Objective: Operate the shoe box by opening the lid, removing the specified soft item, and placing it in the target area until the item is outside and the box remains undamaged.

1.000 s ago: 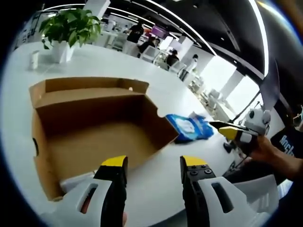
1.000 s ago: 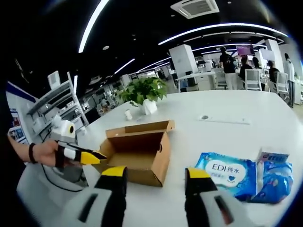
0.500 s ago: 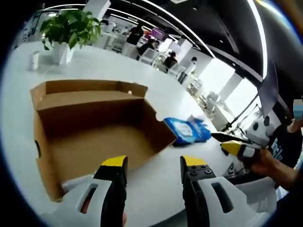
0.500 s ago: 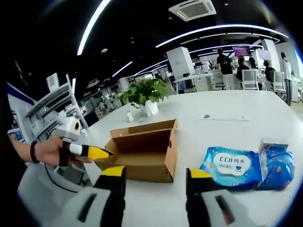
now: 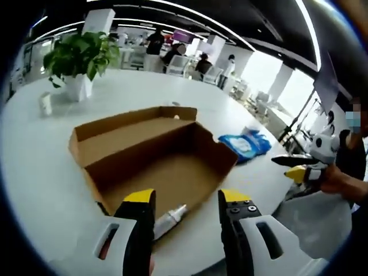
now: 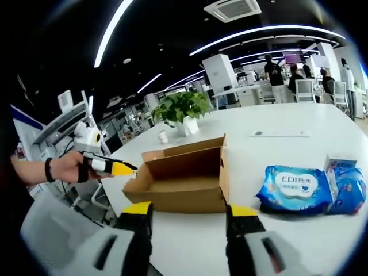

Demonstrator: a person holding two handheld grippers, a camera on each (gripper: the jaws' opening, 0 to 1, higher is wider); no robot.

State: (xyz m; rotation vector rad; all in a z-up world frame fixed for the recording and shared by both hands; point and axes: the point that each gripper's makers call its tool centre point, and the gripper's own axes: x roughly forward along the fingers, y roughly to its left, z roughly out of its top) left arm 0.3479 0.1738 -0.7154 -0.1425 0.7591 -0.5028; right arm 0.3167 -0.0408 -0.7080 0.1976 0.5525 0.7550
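Shoe box (image 5: 152, 158) is sitting open on the white table (image 5: 34, 155), and the blue wipes pack (image 5: 244, 145) is lying outside at its 2 o'clock. Left gripper (image 5: 179, 202) and right gripper (image 6: 187, 215) are both hovering, jaws released and empty. Risk: swinging low, a jaw clips the cardboard wall and dents it.

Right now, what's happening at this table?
A person holds a claw in each hand above a white table. The cardboard shoe box lies open with a small tube inside. The blue wet-wipes pack sits on the table beside the box. Left claw and right claw are open, holding nothing.
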